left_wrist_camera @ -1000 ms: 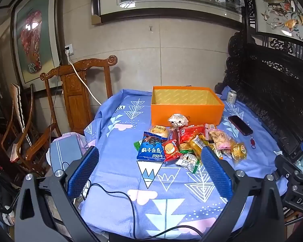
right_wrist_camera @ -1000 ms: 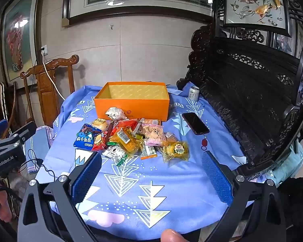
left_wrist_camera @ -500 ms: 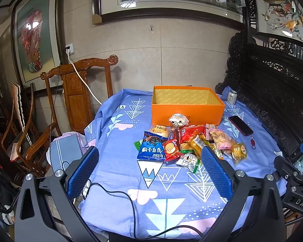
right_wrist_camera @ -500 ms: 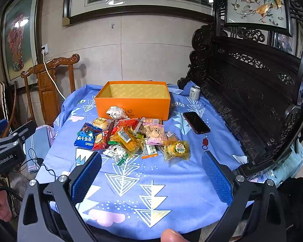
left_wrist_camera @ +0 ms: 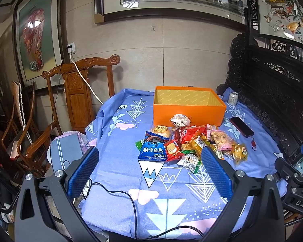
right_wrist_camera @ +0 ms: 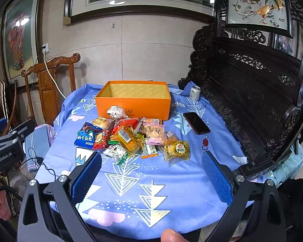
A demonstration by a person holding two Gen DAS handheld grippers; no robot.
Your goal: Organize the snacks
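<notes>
A pile of snack packets [left_wrist_camera: 189, 143] [right_wrist_camera: 131, 135] lies mid-table on the blue patterned cloth [left_wrist_camera: 119, 161] [right_wrist_camera: 171, 181]. A blue cookie bag [left_wrist_camera: 153, 149] [right_wrist_camera: 86, 136] sits at its left, a yellow packet [right_wrist_camera: 178, 149] at its right. Behind the pile stands an open, empty orange box [left_wrist_camera: 188, 109] [right_wrist_camera: 134, 100]. My left gripper [left_wrist_camera: 150, 173] hovers open over the near table edge, short of the pile. My right gripper [right_wrist_camera: 151, 179] is open too, nearer the right side, with nothing between its fingers.
A dark phone [left_wrist_camera: 241, 126] [right_wrist_camera: 196, 122] with a red tag and a drink can [left_wrist_camera: 233, 97] [right_wrist_camera: 195, 93] lie right of the box. A black cable [left_wrist_camera: 129, 197] crosses the cloth's near left. A wooden chair [left_wrist_camera: 80, 92] stands left, a carved dark bench [right_wrist_camera: 252, 92] right.
Both views have crept slightly closer to the table and the pile. Nothing on the table has moved, and both grippers stay open.
</notes>
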